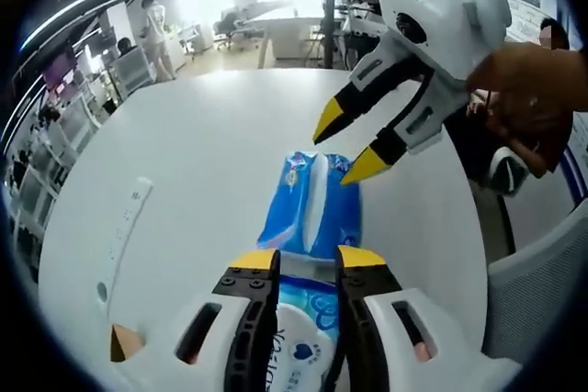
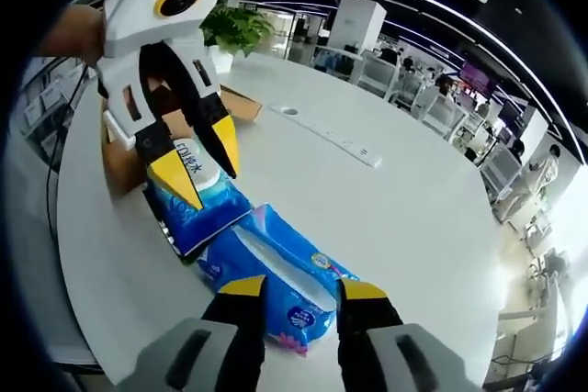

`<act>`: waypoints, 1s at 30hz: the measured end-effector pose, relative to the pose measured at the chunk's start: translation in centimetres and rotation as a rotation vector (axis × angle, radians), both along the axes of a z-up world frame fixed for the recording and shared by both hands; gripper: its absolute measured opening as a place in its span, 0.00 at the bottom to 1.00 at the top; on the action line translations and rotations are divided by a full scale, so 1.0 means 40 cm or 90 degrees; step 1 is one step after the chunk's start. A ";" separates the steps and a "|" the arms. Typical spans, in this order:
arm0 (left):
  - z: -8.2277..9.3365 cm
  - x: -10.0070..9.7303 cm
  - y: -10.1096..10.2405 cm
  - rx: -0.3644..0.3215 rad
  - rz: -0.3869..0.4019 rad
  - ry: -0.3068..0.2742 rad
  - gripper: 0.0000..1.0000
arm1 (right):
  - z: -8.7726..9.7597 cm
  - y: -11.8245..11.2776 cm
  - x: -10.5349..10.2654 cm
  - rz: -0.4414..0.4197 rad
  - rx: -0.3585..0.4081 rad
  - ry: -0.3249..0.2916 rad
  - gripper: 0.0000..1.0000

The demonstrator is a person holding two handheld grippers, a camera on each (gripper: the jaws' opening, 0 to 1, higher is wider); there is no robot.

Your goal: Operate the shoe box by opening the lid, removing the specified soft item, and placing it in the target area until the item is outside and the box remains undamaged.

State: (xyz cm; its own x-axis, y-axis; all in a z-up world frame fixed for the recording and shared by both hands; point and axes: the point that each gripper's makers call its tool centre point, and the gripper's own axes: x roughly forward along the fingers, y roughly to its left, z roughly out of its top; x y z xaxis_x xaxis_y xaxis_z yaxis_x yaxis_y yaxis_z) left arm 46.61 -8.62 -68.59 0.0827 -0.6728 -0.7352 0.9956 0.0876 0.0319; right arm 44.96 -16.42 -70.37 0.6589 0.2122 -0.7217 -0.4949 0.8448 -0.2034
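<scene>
A round white table [image 2: 395,218] spans both views. A brown shoe box [image 2: 124,158] sits at the right gripper view's upper left. At centre lie two blue tissue packs [image 2: 266,277]; the left gripper [image 2: 197,172] seems clamped on the nearer one [image 1: 299,337], while the right gripper [image 1: 354,140] hovers open above the other.

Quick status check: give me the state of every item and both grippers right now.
Left gripper: shut on blue tissue pack.
Right gripper: open, tips over second tissue pack.
Blue tissue pack: held, out of the box.
Second tissue pack: flat on table.
Cardboard box: open.
</scene>
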 end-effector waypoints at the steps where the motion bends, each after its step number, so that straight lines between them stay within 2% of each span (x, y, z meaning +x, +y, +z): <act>1: 0.004 -0.001 0.001 -0.006 0.006 0.002 0.26 | 0.001 0.003 -0.003 0.000 0.000 0.000 0.29; 15: 0.037 -0.055 0.028 -0.051 0.009 0.027 0.44 | 0.021 0.051 -0.045 -0.014 0.056 -0.008 0.50; 30: 0.068 -0.049 0.080 -0.077 0.034 0.012 0.52 | 0.058 0.092 -0.066 -0.019 0.086 -0.039 0.64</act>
State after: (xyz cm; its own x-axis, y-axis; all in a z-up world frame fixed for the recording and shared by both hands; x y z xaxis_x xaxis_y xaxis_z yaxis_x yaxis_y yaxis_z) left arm 44.63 -5.43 -65.89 0.1076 -0.7520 -0.6504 0.9898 0.1428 -0.0013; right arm 42.30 -12.75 -68.04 0.7086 0.2842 -0.6458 -0.4596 0.8804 -0.1169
